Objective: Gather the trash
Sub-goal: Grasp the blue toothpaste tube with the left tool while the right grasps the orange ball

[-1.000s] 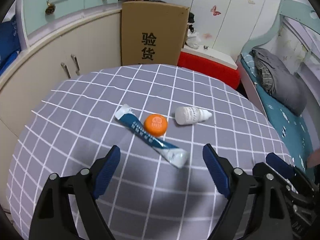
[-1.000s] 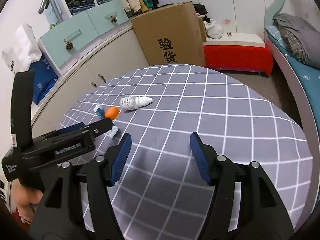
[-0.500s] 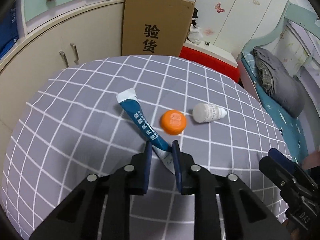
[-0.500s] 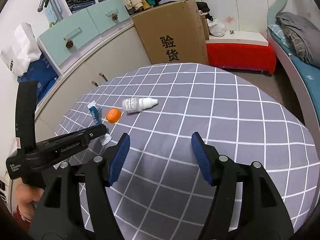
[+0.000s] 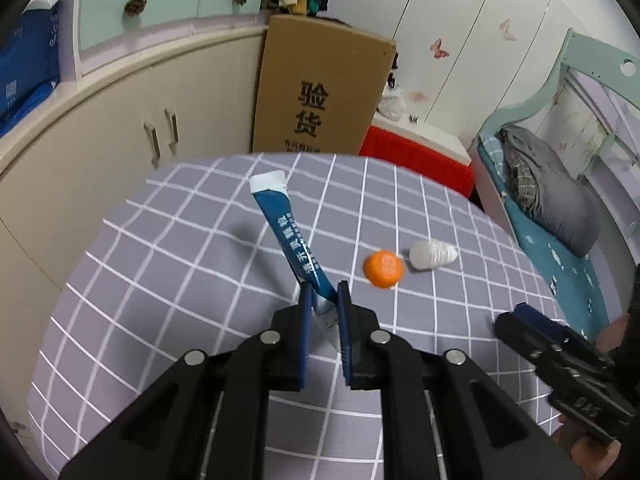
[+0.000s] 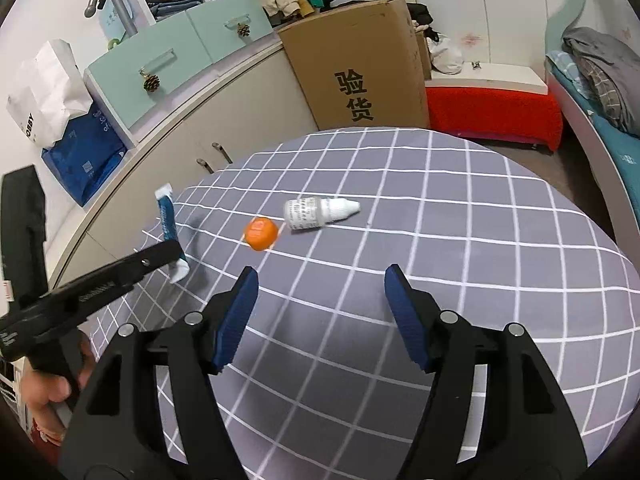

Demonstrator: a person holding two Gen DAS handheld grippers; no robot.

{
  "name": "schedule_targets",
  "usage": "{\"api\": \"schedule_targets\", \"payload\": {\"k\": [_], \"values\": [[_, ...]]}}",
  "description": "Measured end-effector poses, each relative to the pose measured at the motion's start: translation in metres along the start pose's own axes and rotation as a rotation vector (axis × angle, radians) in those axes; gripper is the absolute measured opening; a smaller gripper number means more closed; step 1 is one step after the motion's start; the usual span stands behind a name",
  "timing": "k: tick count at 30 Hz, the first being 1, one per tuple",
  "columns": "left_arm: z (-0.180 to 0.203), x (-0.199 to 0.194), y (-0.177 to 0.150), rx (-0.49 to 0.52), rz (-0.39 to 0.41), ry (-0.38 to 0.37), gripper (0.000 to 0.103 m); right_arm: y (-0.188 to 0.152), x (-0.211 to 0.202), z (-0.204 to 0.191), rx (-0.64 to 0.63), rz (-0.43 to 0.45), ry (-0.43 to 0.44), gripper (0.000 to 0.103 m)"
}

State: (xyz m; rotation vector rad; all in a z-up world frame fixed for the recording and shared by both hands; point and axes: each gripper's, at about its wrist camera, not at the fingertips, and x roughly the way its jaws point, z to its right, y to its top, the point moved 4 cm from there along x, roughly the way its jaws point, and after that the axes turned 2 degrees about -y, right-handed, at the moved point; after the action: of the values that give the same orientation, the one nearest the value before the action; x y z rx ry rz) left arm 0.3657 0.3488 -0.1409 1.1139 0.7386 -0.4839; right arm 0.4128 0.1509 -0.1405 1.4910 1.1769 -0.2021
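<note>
A blue and white sachet (image 5: 286, 232) sticks up at a slant off the checked tablecloth (image 5: 160, 240). My left gripper (image 5: 323, 286) has its jaws closing on the sachet's white lower end, and the pads press on it. Right of it, an orange cap (image 5: 383, 269) and a small white dropper bottle (image 5: 432, 255) lie on the cloth. In the right wrist view the sachet (image 6: 167, 216) hangs in the left gripper (image 6: 172, 246), left of the cap (image 6: 261, 233) and bottle (image 6: 316, 213). My right gripper (image 6: 322, 276) stands open and holds nothing, short of the cap.
The round table (image 6: 480, 280) has a tall cardboard box (image 5: 320, 92) behind it, cream cupboards (image 5: 120, 120) to the left, a red box (image 5: 416, 152) at the back and a bed (image 5: 560, 208) on the right. A hand (image 6: 52, 392) holds the left gripper.
My left gripper went from wide open to shut on the sachet's near end and raised it off the cloth, so it now points upward. The right gripper edged closer to the cap and bottle.
</note>
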Motion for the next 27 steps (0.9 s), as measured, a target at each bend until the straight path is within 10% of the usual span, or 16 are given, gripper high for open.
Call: {"api": "schedule_targets", "payload": {"k": [20,22,27], "values": [[-0.053,0.011,0.008,-0.057,-0.034,-0.043,0.012,0.023,0.092,-0.071,-0.138,-0.103,-0.060,0.062],[-0.052,0.014,0.008,-0.051,-0.040,-0.045,0.012,0.022,0.093,-0.074,-0.194,-0.087,-0.107,0.033],[-0.043,0.009,0.003,-0.034,-0.042,-0.052,0.012,0.019,0.083,-0.067,-0.179,-0.087,-0.045,0.029]]}}
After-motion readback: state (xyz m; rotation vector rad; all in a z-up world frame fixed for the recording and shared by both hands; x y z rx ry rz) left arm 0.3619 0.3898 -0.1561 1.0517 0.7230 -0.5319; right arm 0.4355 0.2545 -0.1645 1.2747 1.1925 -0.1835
